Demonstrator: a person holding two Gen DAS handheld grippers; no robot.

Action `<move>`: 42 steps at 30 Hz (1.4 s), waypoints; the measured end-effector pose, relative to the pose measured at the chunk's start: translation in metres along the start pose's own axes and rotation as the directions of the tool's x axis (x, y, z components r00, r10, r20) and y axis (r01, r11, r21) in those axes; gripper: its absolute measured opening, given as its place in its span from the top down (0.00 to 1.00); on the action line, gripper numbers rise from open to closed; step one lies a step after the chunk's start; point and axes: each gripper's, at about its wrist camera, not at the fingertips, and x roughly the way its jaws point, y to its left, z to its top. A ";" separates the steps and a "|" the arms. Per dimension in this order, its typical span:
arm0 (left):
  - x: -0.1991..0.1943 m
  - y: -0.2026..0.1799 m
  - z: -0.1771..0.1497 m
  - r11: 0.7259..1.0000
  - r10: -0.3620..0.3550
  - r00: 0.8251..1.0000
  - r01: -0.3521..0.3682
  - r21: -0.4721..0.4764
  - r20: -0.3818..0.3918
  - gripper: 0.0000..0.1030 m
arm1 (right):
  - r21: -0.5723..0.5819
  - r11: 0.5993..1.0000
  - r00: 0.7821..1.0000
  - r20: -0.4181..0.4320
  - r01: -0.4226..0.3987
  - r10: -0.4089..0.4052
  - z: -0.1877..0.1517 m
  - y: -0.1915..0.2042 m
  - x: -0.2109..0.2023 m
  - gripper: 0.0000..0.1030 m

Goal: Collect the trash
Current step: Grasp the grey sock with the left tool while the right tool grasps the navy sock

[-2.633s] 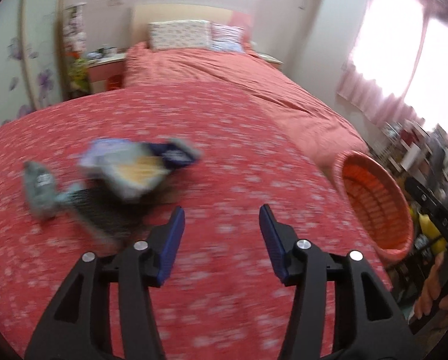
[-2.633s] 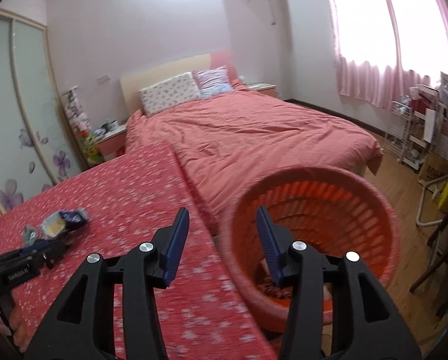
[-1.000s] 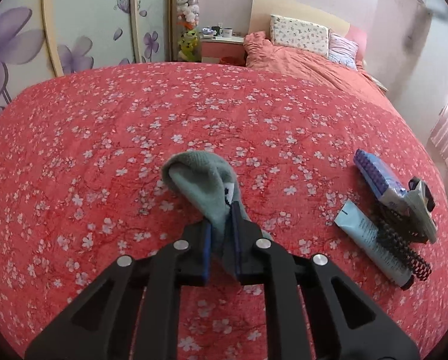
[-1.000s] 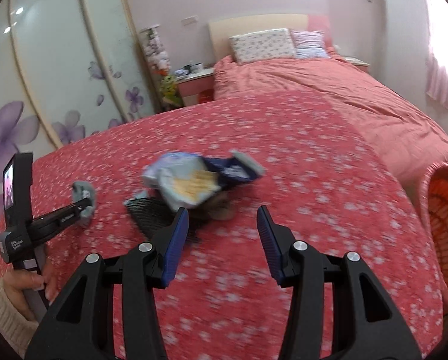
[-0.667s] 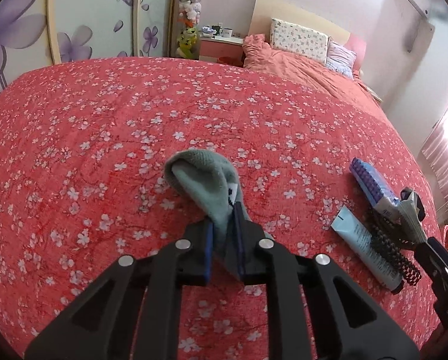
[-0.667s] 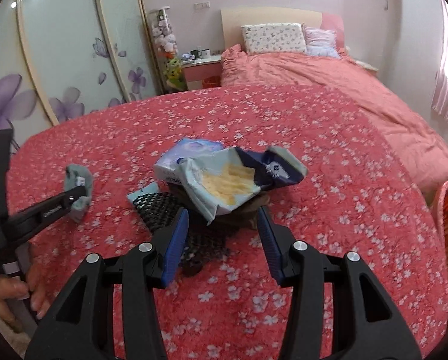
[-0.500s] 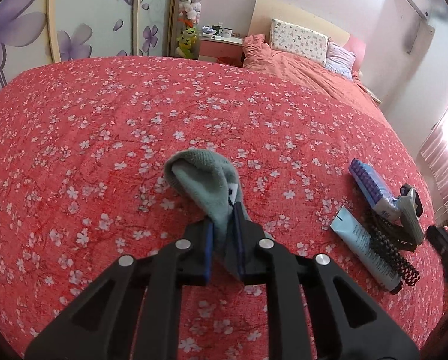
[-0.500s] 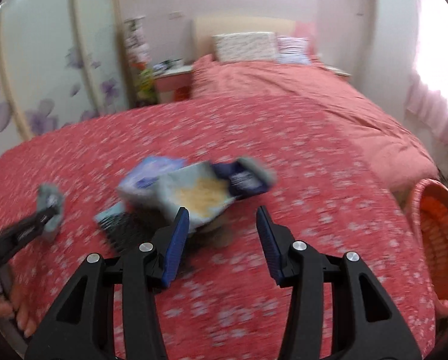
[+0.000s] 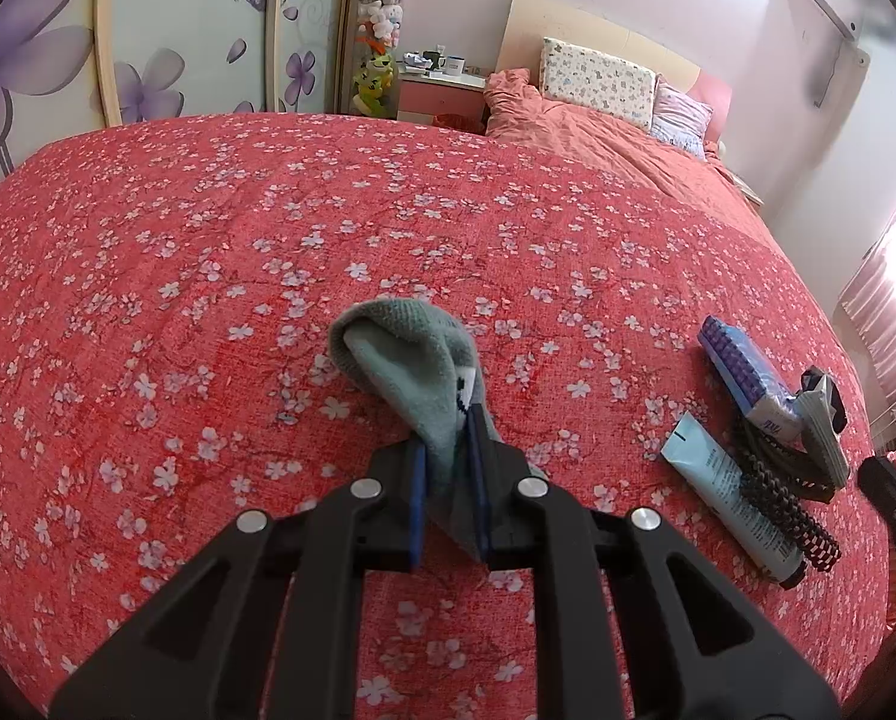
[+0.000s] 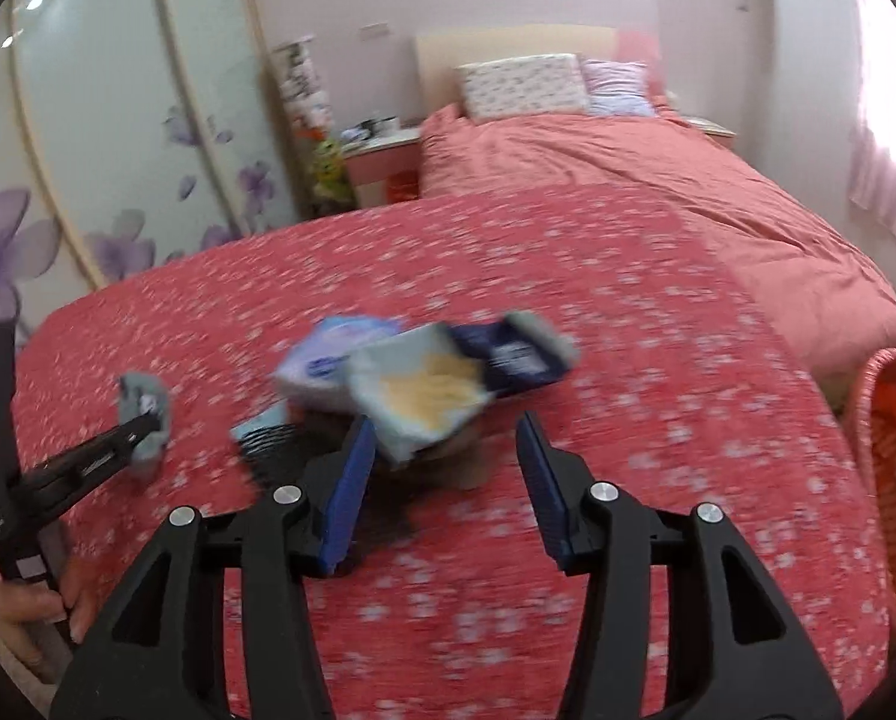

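grey sock [image 9: 411, 372] clamped in the left gripper [image 9: 448, 468] over the red floral bedspread [image 9: 207, 276]; right gripper [image 10: 441, 450] released, jaws just widening, near the snack wrappers [image 10: 423, 384].

A red bedspread [image 9: 219, 252] dotted with white blossoms is covering the surface ahead of the left gripper [image 9: 449, 468]. A grey sock [image 9: 405, 372] is lying on it, straight ahead of that gripper. To the gripper's right, a pale blue tube [image 9: 724, 492], a black hairbrush [image 9: 784, 510] and a blue packet [image 9: 742, 378] are resting together.
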 end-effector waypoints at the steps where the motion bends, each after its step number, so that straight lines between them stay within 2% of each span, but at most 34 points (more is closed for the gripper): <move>1: 0.000 0.000 0.000 1.000 0.000 1.000 0.000 0.000 0.000 0.85 | -0.014 1.000 1.000 -0.002 0.005 -0.005 -0.001 0.006 0.002 0.51; 4: 0.000 0.000 0.000 1.000 0.000 1.000 0.000 0.000 0.000 0.85 | -0.038 0.999 1.000 -0.009 0.030 -0.030 0.001 0.015 0.013 0.50; 8: 0.000 0.000 0.000 1.000 -0.005 1.000 0.005 -0.005 0.000 0.85 | -0.065 0.989 0.991 -0.018 0.133 -0.135 0.001 0.015 0.025 0.50; 14: 0.001 0.000 0.000 1.000 -0.003 1.000 0.003 -0.003 0.000 0.85 | 0.058 0.980 0.981 -0.005 0.192 -0.192 0.008 -0.022 0.018 0.50; 17: 0.001 -0.001 0.000 1.000 -0.004 1.000 0.004 -0.004 0.000 0.85 | 0.084 0.961 0.965 -0.019 0.262 -0.262 0.010 -0.042 0.020 0.50; 20: 0.001 -0.001 0.000 1.000 0.000 1.000 0.000 0.000 0.000 0.85 | 0.116 0.948 0.955 -0.048 0.296 -0.292 0.009 -0.060 0.023 0.50; 23: 0.001 -0.002 0.000 1.000 0.004 1.000 -0.004 0.003 0.000 0.85 | 0.154 0.960 0.973 -0.035 0.232 -0.229 0.007 -0.073 0.017 0.50; 26: 0.001 -0.003 0.001 1.000 0.008 1.000 -0.008 0.006 -0.001 0.85 | 0.153 0.976 0.988 -0.022 0.156 -0.154 0.010 -0.067 0.016 0.50; 28: 0.001 -0.003 0.001 1.000 0.008 1.000 -0.008 0.006 -0.001 0.85 | 0.182 0.980 0.997 -0.027 0.078 -0.074 0.013 -0.062 0.020 0.50; 33: 0.002 -0.005 0.001 1.000 0.013 1.000 -0.013 0.009 -0.001 0.85 | 0.230 0.973 1.000 -0.023 -0.013 0.018 0.022 -0.054 0.035 0.50; 39: 0.002 -0.007 0.001 1.000 0.014 1.000 -0.014 0.010 -0.001 0.85 | 0.285 0.958 0.993 -0.098 -0.036 0.067 0.027 -0.055 0.070 0.50; 41: 0.003 -0.007 0.001 1.000 0.014 1.000 -0.014 0.010 -0.001 0.85 | 0.291 0.956 0.992 -0.101 -0.046 0.079 0.028 -0.054 0.074 0.62; 42: 0.002 -0.007 0.001 1.000 0.015 1.000 -0.015 0.010 -0.001 0.85 | 0.290 0.955 0.991 -0.094 -0.061 0.092 0.027 -0.053 0.075 0.78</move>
